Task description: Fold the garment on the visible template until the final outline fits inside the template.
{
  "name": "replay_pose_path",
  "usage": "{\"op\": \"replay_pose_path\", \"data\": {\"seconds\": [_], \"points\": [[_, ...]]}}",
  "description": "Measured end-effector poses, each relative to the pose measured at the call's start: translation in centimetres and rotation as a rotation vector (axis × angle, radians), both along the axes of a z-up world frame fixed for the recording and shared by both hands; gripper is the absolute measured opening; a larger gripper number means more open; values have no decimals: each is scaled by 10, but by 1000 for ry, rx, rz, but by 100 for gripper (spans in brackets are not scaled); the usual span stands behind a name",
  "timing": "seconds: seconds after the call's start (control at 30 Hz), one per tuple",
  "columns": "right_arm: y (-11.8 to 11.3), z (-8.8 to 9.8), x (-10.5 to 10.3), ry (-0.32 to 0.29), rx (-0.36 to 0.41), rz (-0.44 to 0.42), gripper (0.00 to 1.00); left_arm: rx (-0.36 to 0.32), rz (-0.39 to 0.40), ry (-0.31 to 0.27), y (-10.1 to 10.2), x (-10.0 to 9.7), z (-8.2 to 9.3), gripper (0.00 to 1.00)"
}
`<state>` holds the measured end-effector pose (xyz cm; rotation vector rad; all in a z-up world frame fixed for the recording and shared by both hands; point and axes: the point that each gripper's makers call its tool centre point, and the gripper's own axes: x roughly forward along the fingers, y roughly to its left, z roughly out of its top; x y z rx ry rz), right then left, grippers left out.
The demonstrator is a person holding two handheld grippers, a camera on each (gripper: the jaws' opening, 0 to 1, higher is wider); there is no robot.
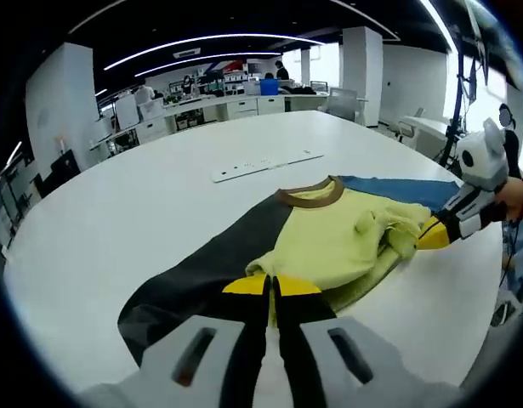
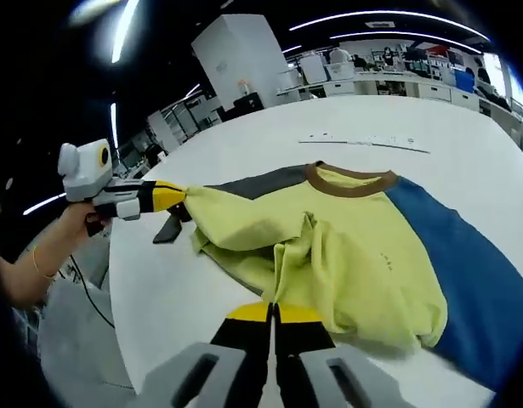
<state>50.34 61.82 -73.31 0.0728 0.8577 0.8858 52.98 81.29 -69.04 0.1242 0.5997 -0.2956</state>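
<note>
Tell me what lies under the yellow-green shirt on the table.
Under the shirt lie a blue panel on one side and a dark grey panel on the other, both flat on the white table. How they meet beneath the shirt is covered.

Left hand-held gripper (image 1: 272, 286) pinching yellow garment (image 1: 338, 242), white table (image 1: 142, 204)
</note>
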Motion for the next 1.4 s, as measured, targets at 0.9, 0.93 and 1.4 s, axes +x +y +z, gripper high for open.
{"op": "replay_pose_path", "data": {"seconds": [0.9,0.93,1.4], "points": [[-68,31,-82,-4,-64,90,0,42,-94,55,-8,-96,28,0],[-70,30,-87,-1,-68,95,0,42,-97,63,-9,-100,27,0],[-101,1,-122,31,-150,60,0,33,-78,187,-15,-154,-14,0]]}}
